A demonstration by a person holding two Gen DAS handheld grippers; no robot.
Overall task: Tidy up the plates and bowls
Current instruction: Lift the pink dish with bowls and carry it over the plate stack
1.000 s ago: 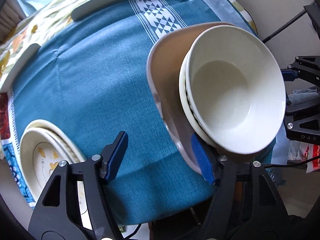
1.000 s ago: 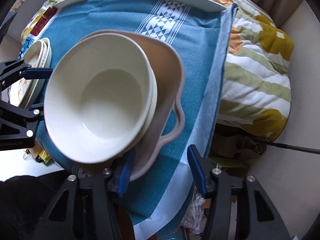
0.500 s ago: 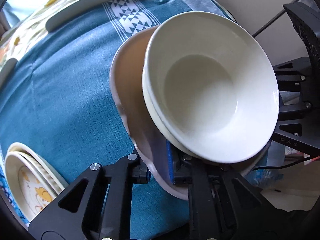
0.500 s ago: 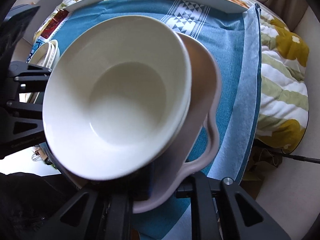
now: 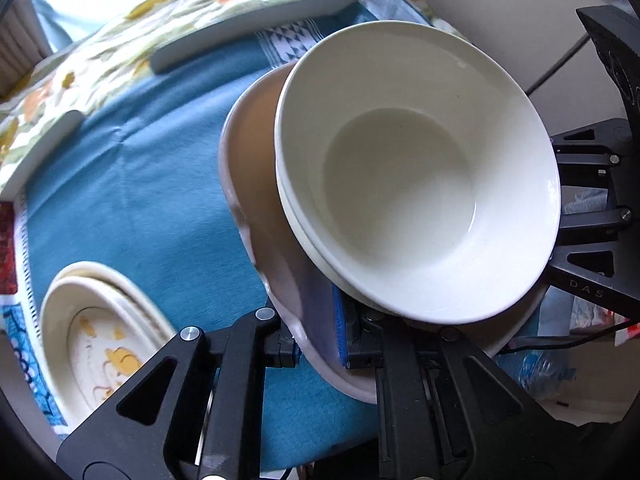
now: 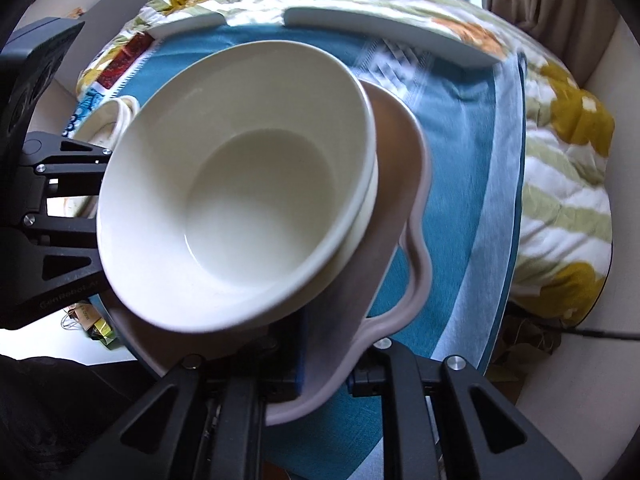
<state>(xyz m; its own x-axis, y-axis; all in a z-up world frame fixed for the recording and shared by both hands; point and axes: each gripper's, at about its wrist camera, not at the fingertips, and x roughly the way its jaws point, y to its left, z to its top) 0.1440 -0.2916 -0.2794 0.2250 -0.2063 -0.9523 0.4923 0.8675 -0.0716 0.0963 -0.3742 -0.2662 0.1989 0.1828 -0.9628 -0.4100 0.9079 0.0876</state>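
A pinkish-brown wavy-rimmed dish (image 5: 256, 168) carries stacked white bowls (image 5: 416, 176). My left gripper (image 5: 316, 340) is shut on the dish's near rim. My right gripper (image 6: 324, 368) is shut on the opposite rim of the same dish (image 6: 400, 168), with the white bowls (image 6: 248, 184) filling that view. The dish is held above the blue tablecloth (image 5: 120, 184). A stack of cream plates with a yellow motif (image 5: 100, 336) sits at the cloth's left edge, also showing in the right wrist view (image 6: 116, 116).
Long flat white plates (image 5: 248, 28) lie along the far edge of the blue cloth (image 6: 452, 120). A floral quilt (image 6: 560, 184) lies beyond and to the right. Each gripper's black frame shows in the other's view.
Both grippers went from open around the dish rim to shut on it. The dish with the bowls has risen and tilted closer to both cameras.
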